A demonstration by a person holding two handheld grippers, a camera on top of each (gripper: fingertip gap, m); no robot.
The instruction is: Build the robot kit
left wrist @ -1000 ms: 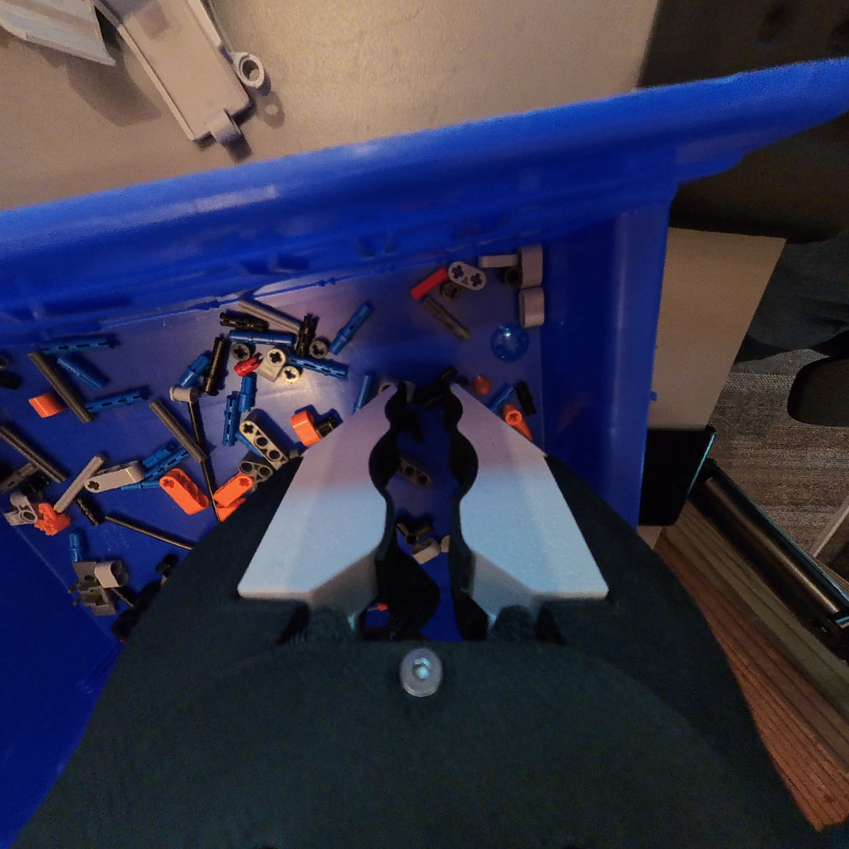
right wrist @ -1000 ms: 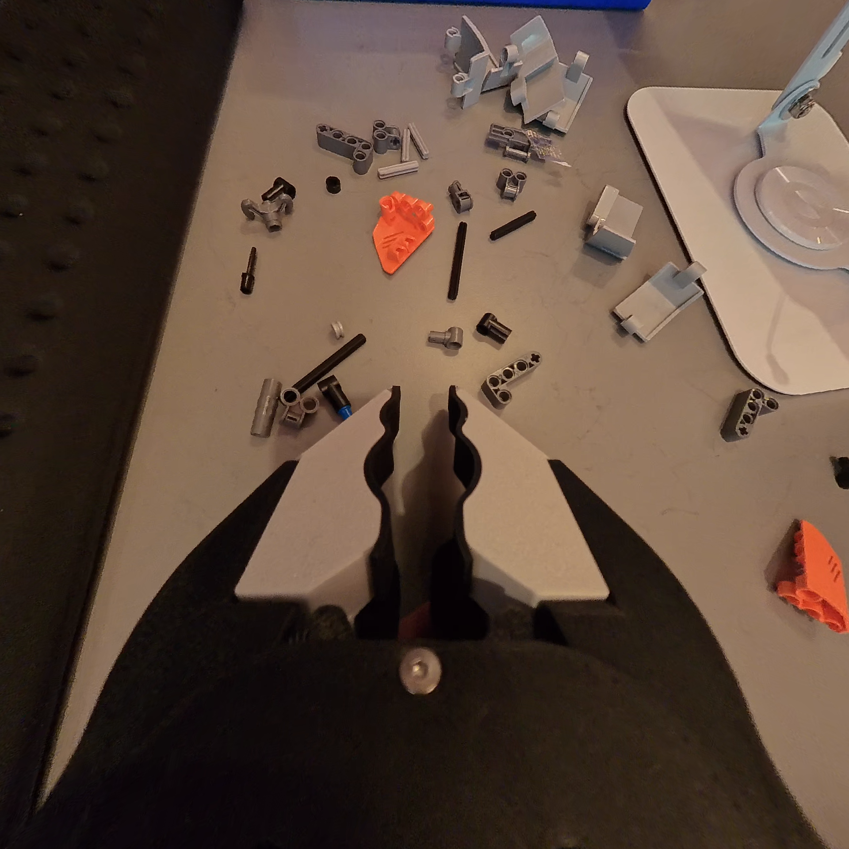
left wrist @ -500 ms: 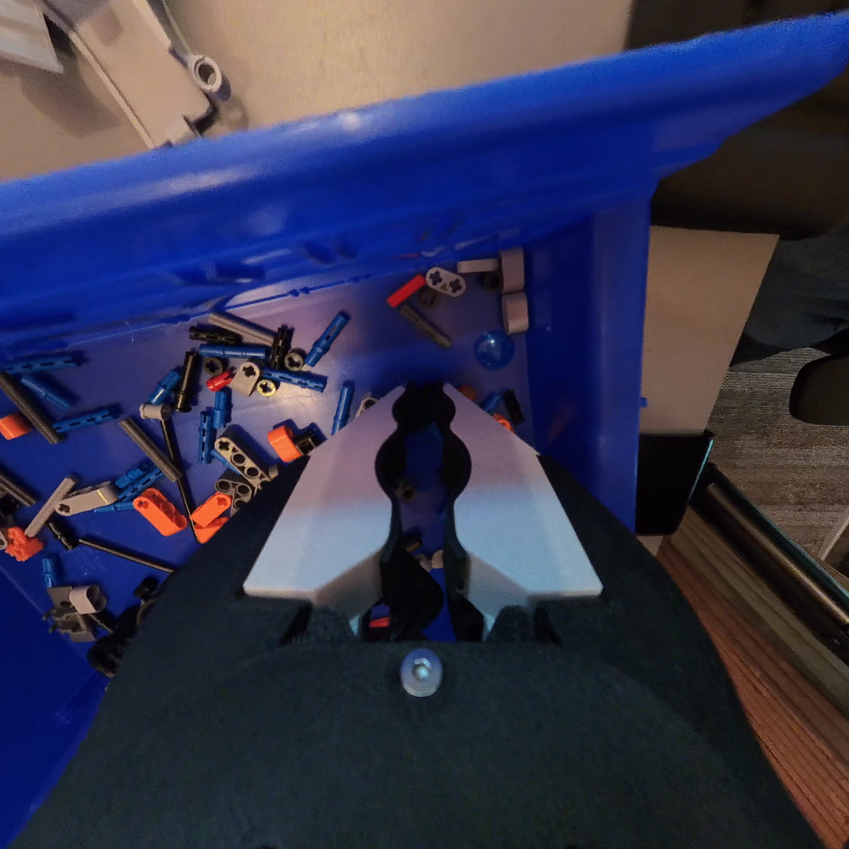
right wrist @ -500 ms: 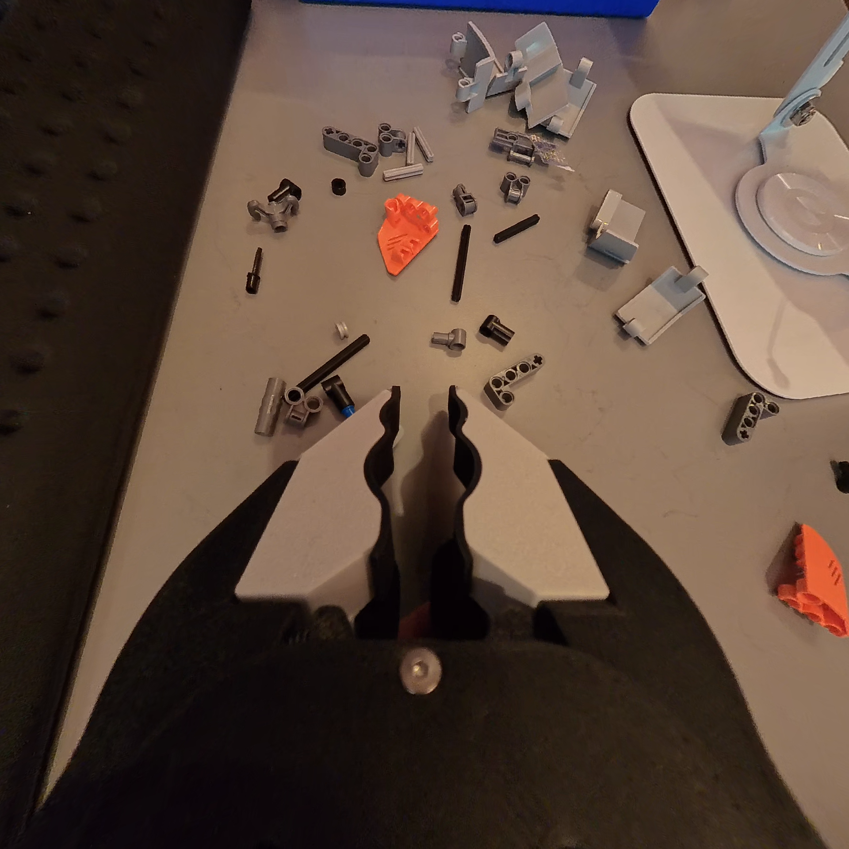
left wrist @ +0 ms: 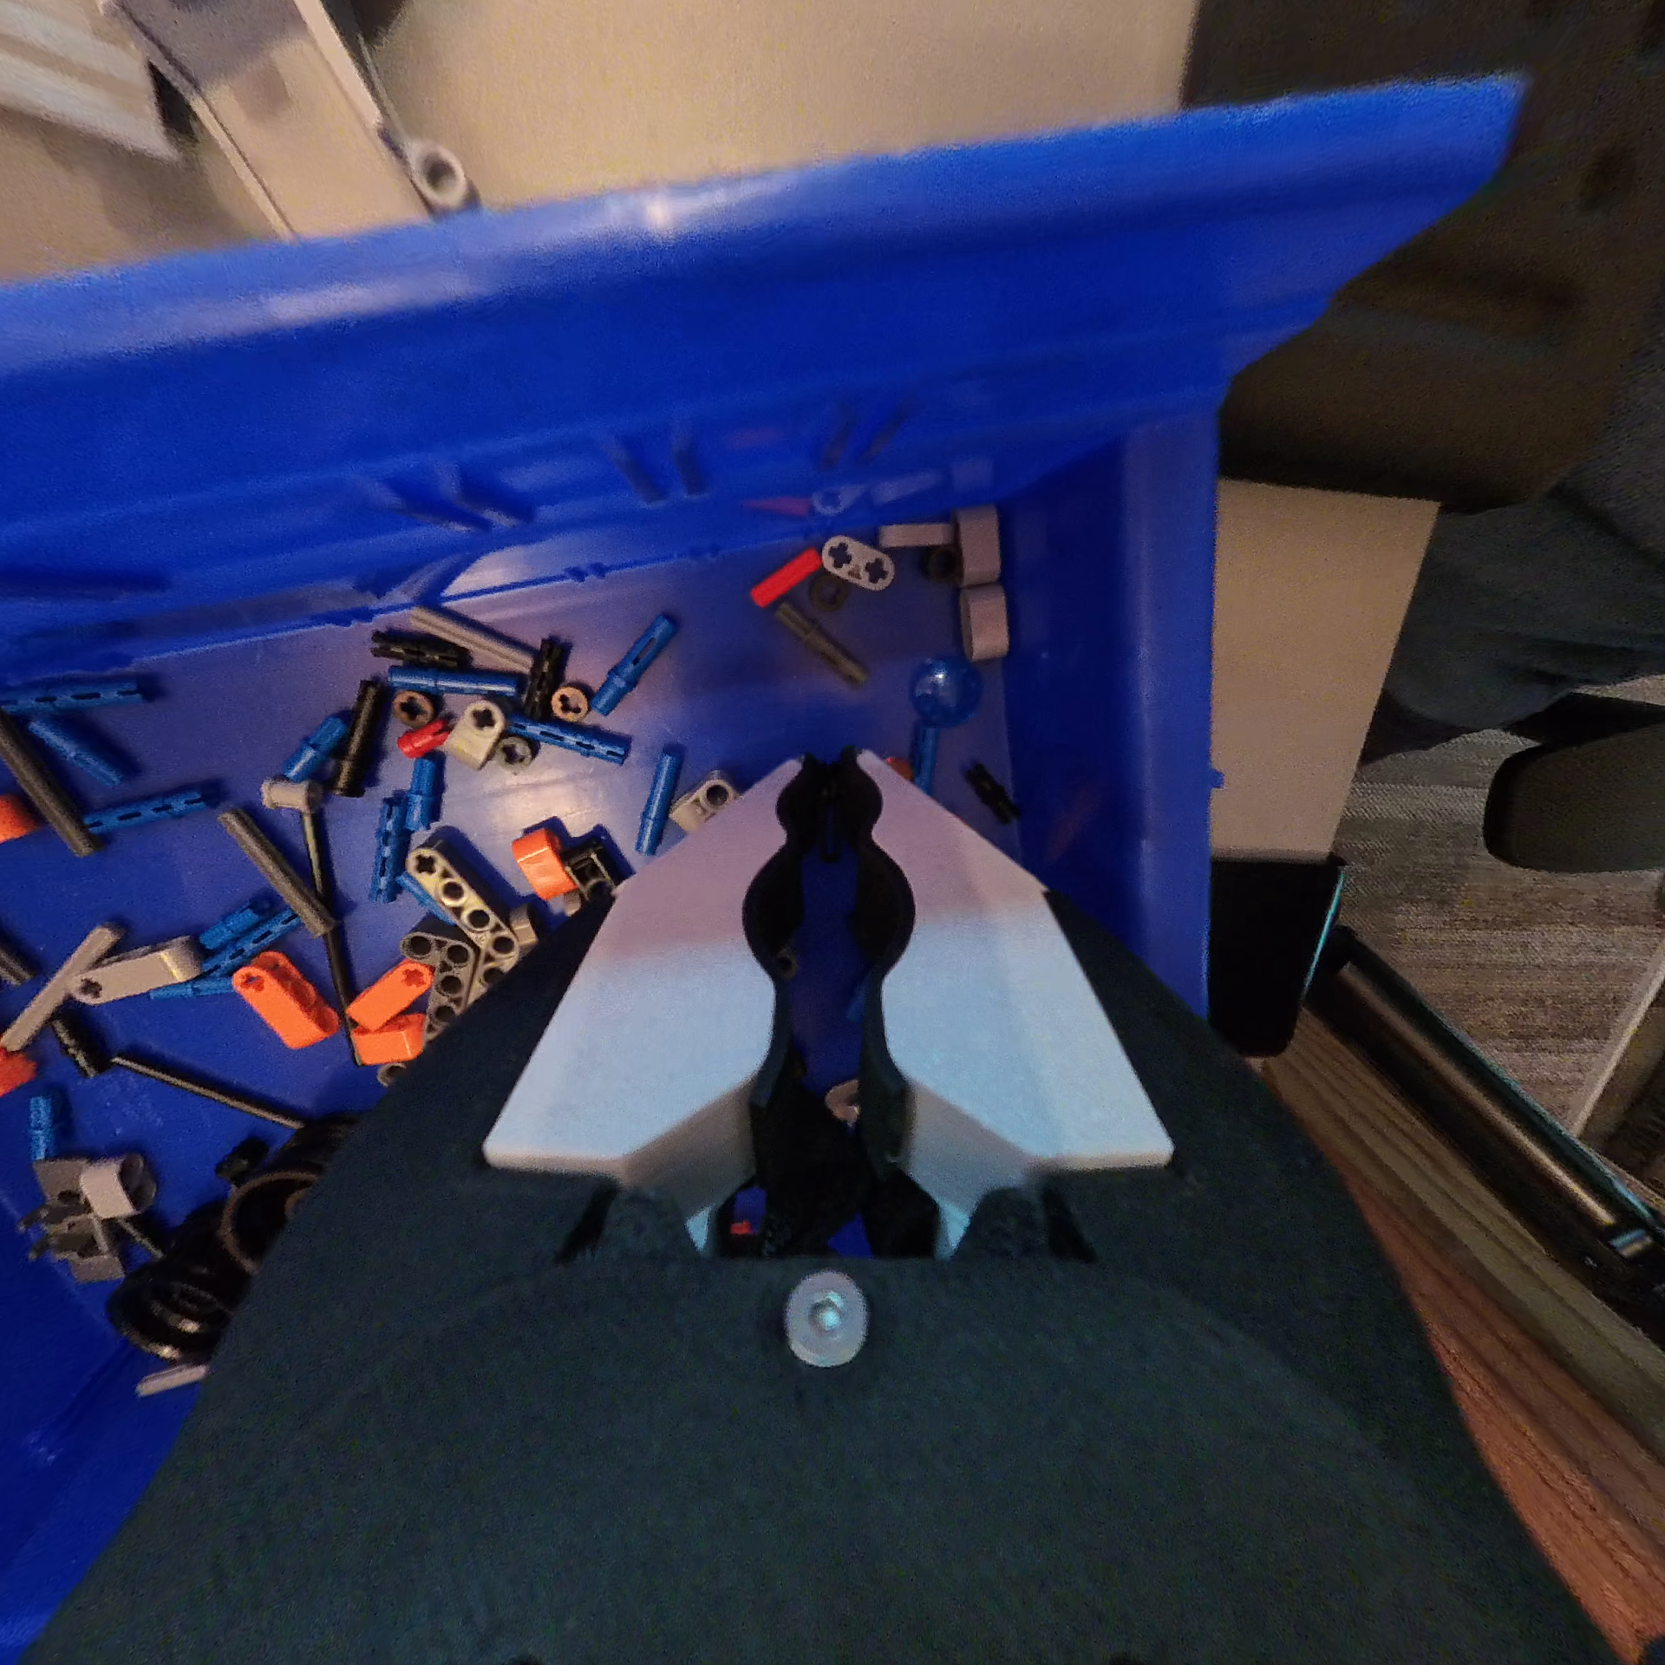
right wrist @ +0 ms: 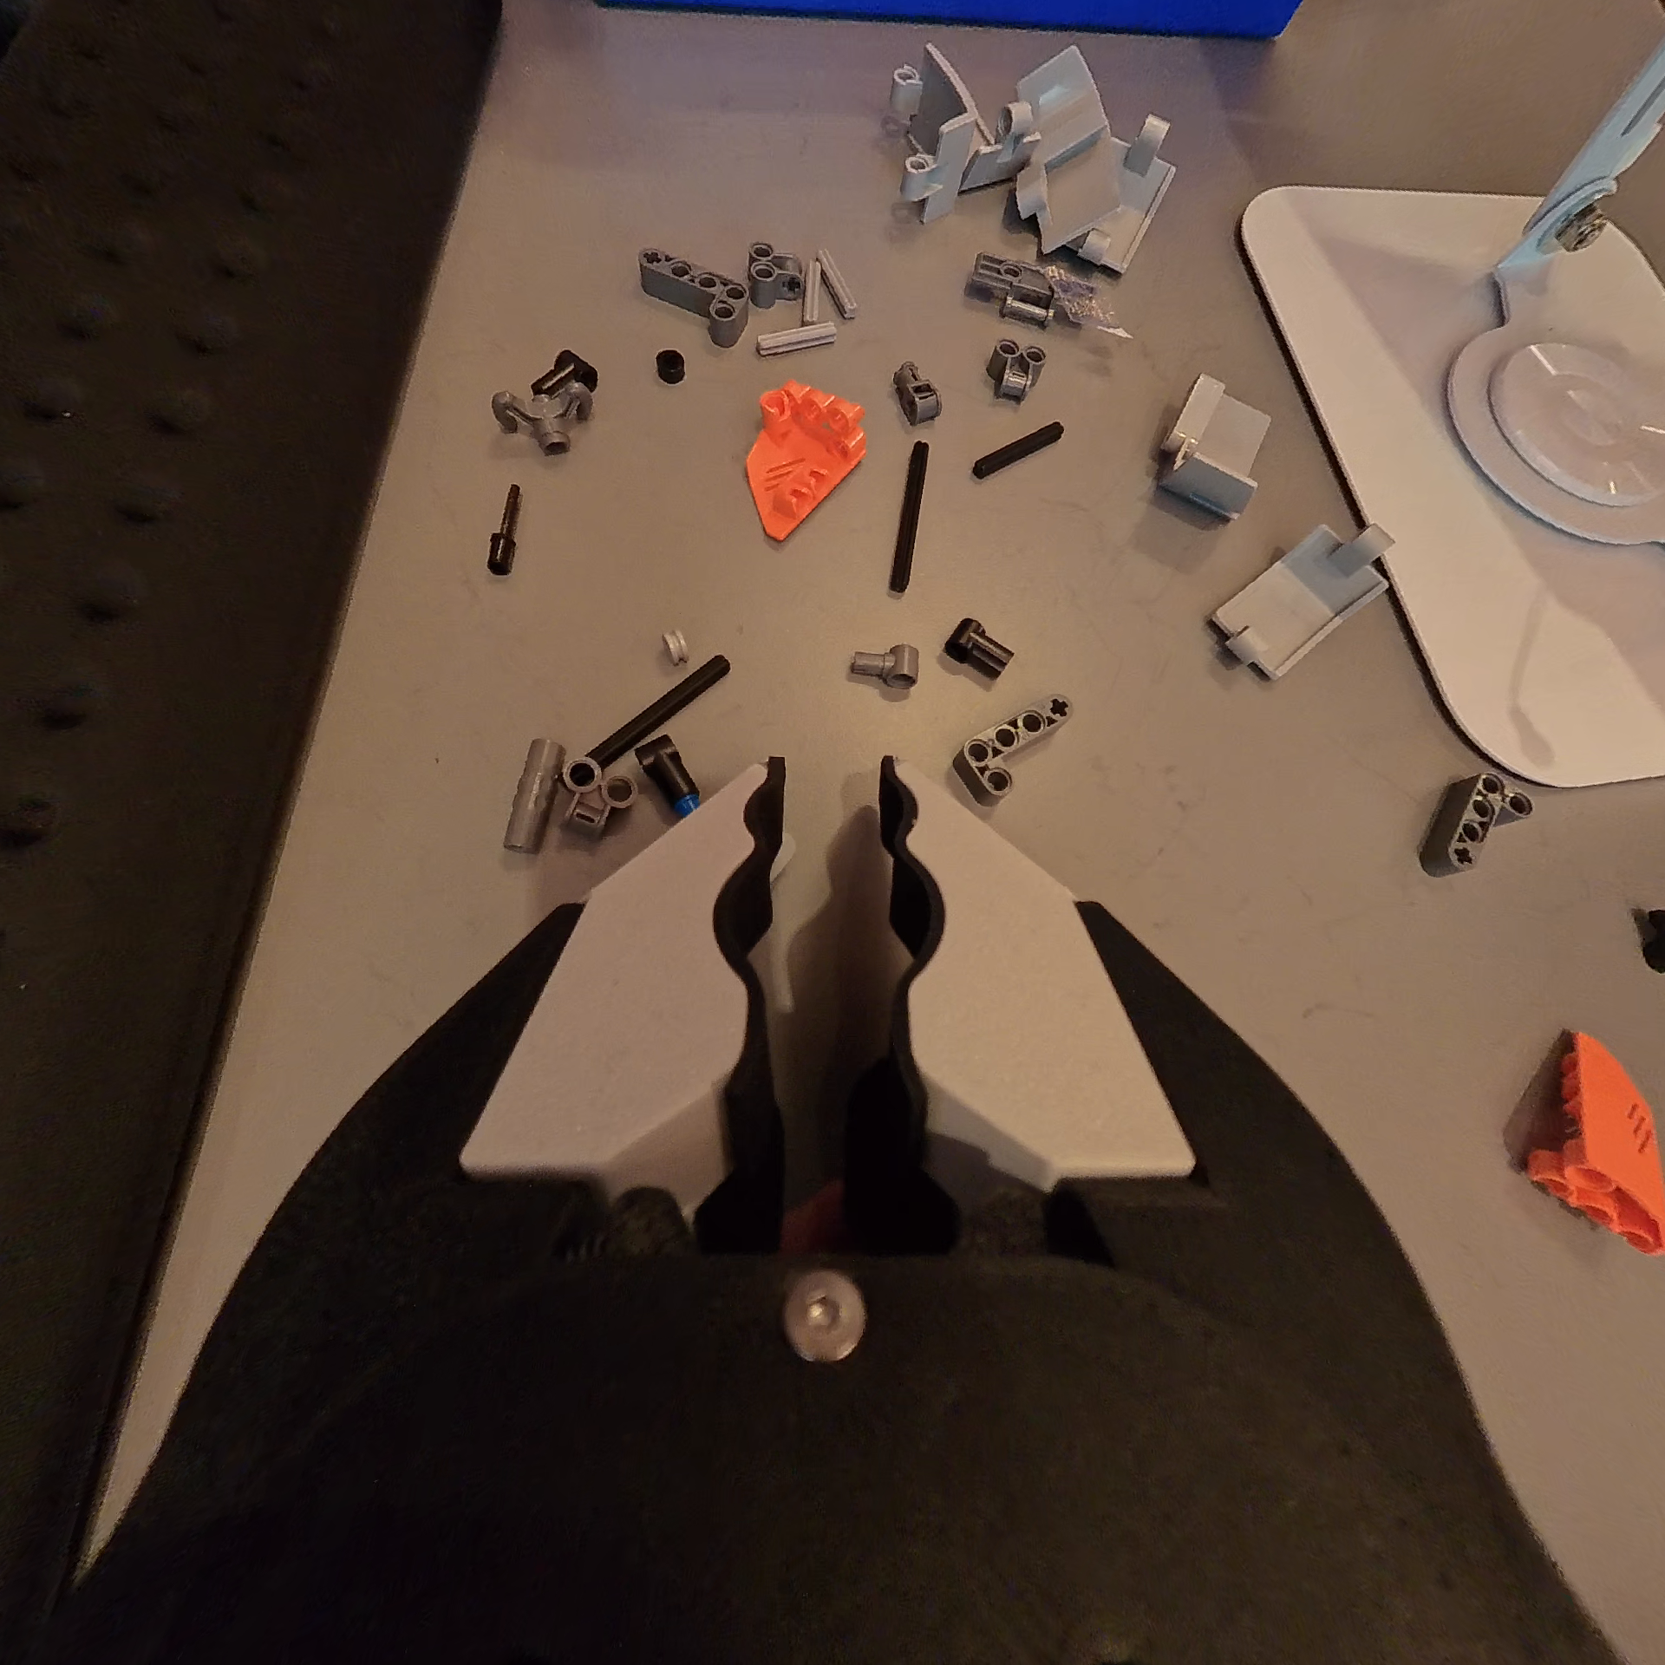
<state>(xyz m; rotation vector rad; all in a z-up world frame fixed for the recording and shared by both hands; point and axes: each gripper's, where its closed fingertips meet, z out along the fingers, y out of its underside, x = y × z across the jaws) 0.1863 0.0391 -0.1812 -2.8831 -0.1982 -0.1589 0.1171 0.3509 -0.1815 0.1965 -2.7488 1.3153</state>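
My left gripper [left wrist: 829, 768] is inside a blue plastic bin [left wrist: 631, 360], near its right wall, with its tips together low over the bin floor. Whether a small piece is pinched between them is hidden. Loose building pieces lie around it: blue pins [left wrist: 658, 797], orange connectors [left wrist: 288, 1000], grey beams [left wrist: 455, 896] and a blue round piece [left wrist: 946, 689]. My right gripper [right wrist: 832, 766] is open with a narrow gap and empty, above a grey table [right wrist: 1171, 946]. Nearest to it are a grey L-shaped beam [right wrist: 1009, 748] and a black pin with a blue end [right wrist: 667, 770].
On the table lie an orange panel [right wrist: 802, 455], a second orange panel [right wrist: 1599, 1144] at the right edge, black axles [right wrist: 910, 514], grey panels [right wrist: 1036, 153] at the back and a white stand base [right wrist: 1442, 631]. A black studded mat [right wrist: 180, 450] borders the left. My right fingertips sit around 35 centimetres from my left ones.
My left gripper has closed from a narrow gap to tips touching and shifted slightly inside the bin. My right gripper has crept back a little and stays open.
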